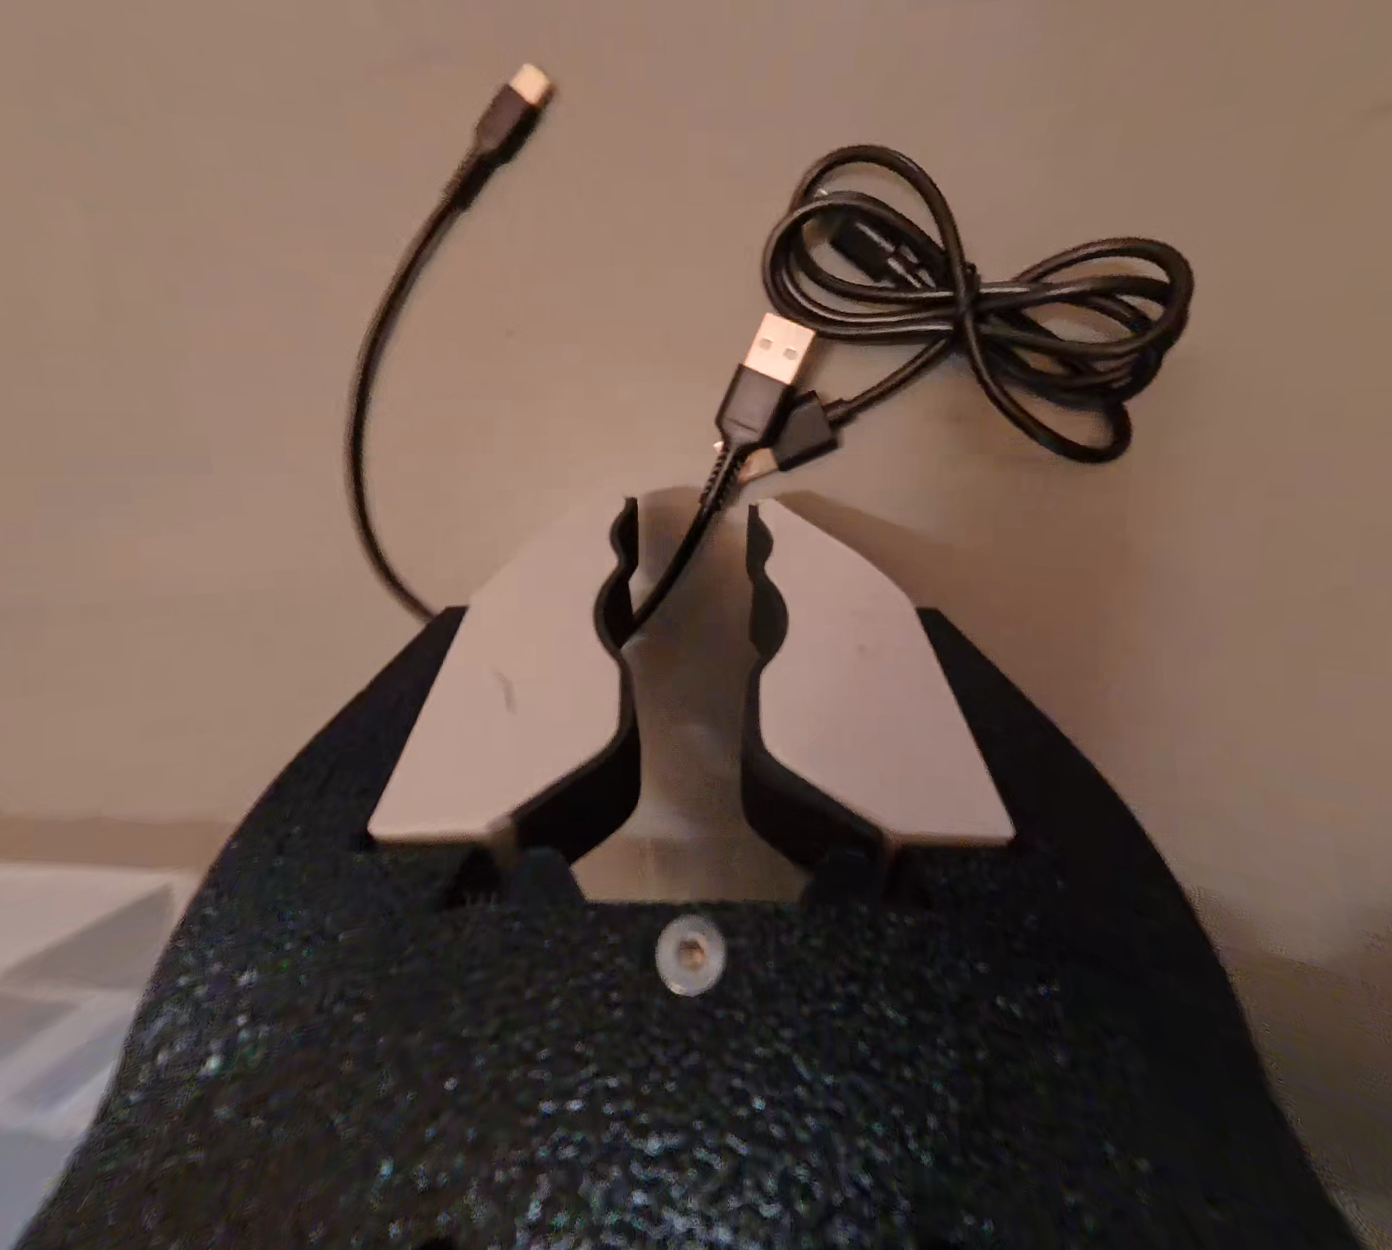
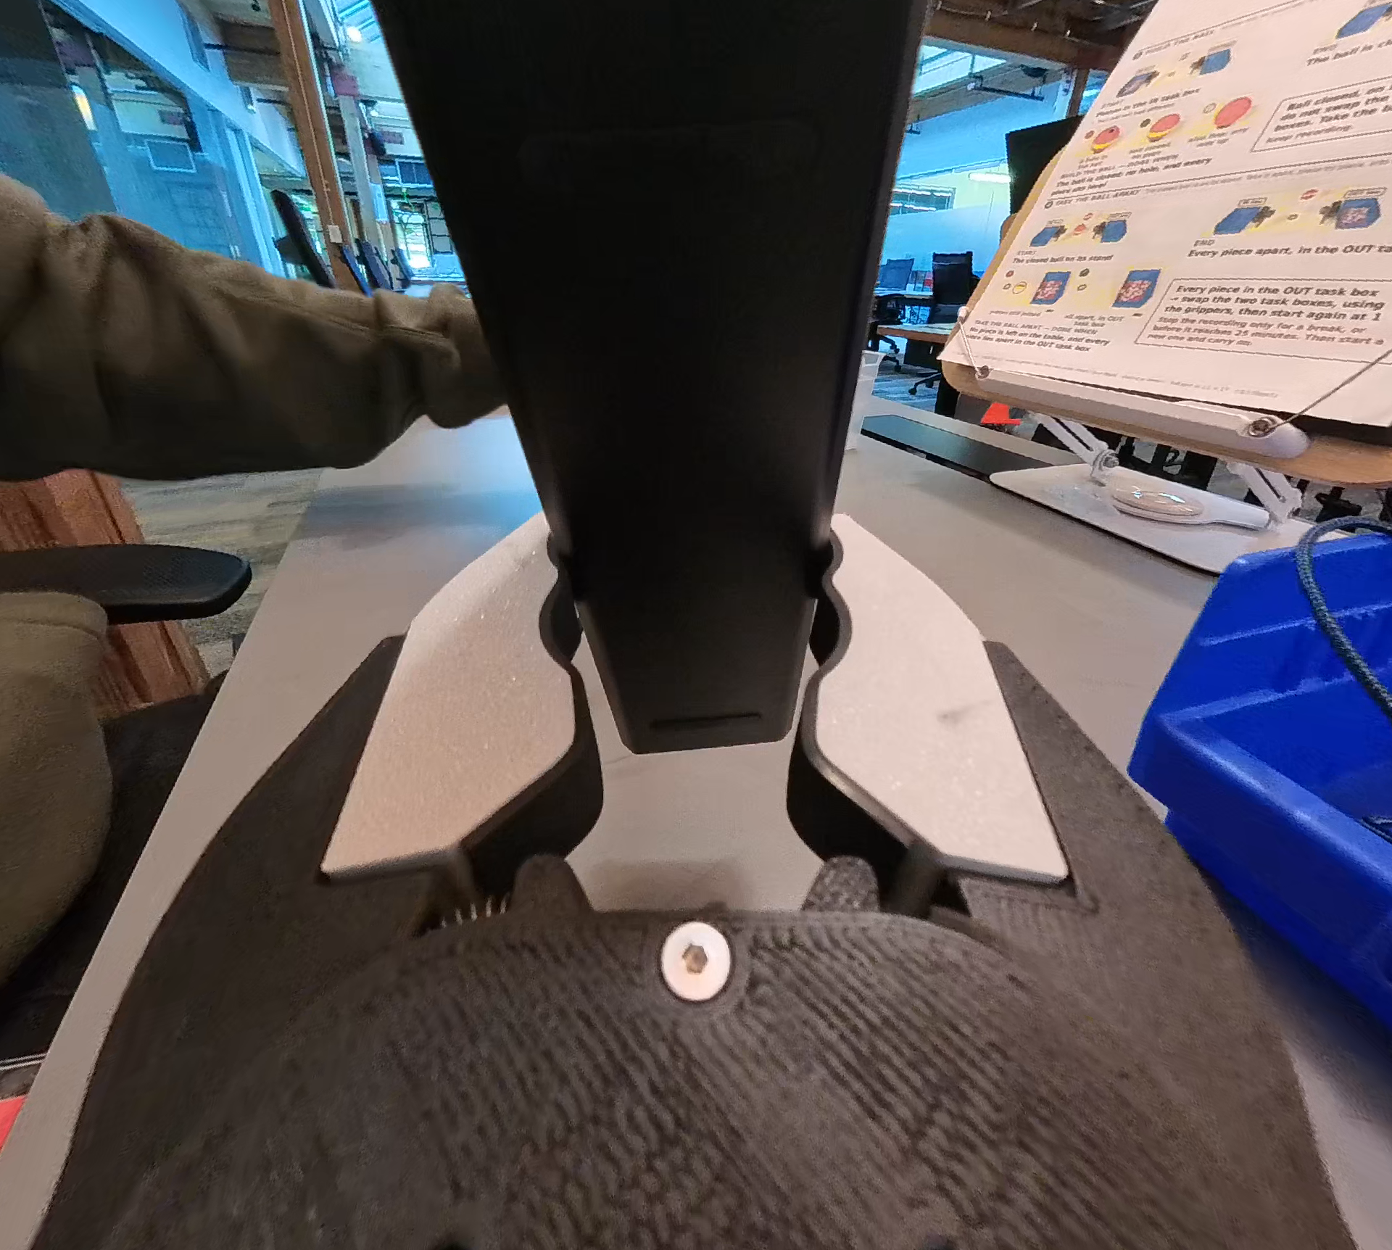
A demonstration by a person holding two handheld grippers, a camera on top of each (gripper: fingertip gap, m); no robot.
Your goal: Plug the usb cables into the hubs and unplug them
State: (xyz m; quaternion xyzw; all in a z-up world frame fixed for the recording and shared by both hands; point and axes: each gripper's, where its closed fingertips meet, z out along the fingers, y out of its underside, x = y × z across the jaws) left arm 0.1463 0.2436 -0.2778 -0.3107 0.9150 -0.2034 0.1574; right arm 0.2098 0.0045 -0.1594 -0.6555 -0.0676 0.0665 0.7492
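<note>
Left gripper point(image 1: 691, 521) is parted, jaws apart. A short black cable point(image 1: 392, 400) passes between them; whether the fingers touch it cannot be told. Its flat USB plug point(image 1: 776, 351) points up and away, long axis nearly along the fingers. The small plug point(image 1: 531, 88) at its other end curves up to the left. A coiled black cable point(image 1: 979, 302) lies on the beige table point(image 1: 226, 234), just right of the plug.

Right gripper point(image 2: 691, 573) clamps a black hub point(image 2: 663, 234), long axis along the fingers, slot end toward the camera. Blue bin point(image 2: 1280, 724) sits right; instruction sheet point(image 2: 1220, 159) above it; a sleeve point(image 2: 226, 347) left.
</note>
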